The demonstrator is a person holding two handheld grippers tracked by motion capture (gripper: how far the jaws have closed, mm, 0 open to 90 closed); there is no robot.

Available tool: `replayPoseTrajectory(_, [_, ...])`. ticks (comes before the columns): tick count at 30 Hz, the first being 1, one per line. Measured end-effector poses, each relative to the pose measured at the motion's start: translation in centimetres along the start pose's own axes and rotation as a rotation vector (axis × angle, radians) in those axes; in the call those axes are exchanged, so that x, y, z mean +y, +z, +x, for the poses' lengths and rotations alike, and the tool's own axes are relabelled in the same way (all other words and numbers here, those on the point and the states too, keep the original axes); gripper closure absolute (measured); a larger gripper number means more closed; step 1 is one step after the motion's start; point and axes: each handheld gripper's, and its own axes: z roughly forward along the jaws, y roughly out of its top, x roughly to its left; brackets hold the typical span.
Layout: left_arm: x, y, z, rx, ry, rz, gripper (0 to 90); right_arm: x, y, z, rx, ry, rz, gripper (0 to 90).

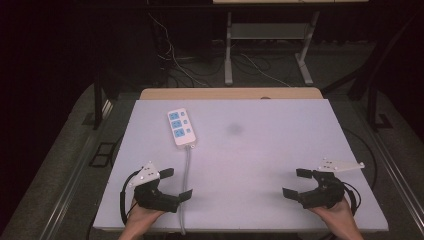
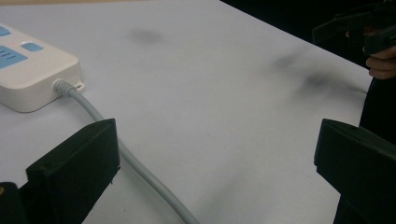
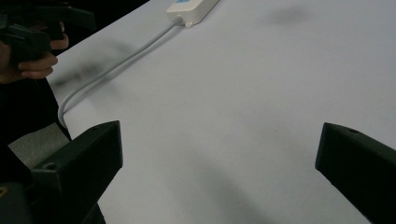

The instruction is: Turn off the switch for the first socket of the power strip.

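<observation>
Left gripper: the black two-jaw left gripper (image 1: 176,184) sits low over the near left part of the table, jaws wide apart, nothing between them.
Right gripper: the black two-jaw right gripper (image 1: 296,183) sits low over the near right part, jaws likewise spread with nothing in them, well apart from the left one.
Power strip: the white plastic power strip with blue sockets (image 1: 180,126) lies flat, well ahead of the left jaws and slightly to their right in the high view.
Cable: the grey round cable (image 2: 140,165) runs from the strip's near end back past the left gripper's left jaw, just beside it, to the table's near edge.
Table: the pale lilac flat tabletop (image 1: 260,165) bears a faint dark smudge (image 1: 235,129) ahead, between the two grippers.
</observation>
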Motion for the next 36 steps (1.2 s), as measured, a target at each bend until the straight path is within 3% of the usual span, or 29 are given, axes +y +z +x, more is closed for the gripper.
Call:
replayPoseTrajectory(16, [1.4,0.0,-0.4,-0.027,0.016,0.071,0.0,-0.1,0.3,0.1,-0.001,-0.008,0.019,0.4])
replayPoseTrajectory(36, [4.1,-0.5,0.5,-0.057,0.006,0.115,0.0,-0.2,0.1,0.1,-0.008,-0.007,0.013,0.4])
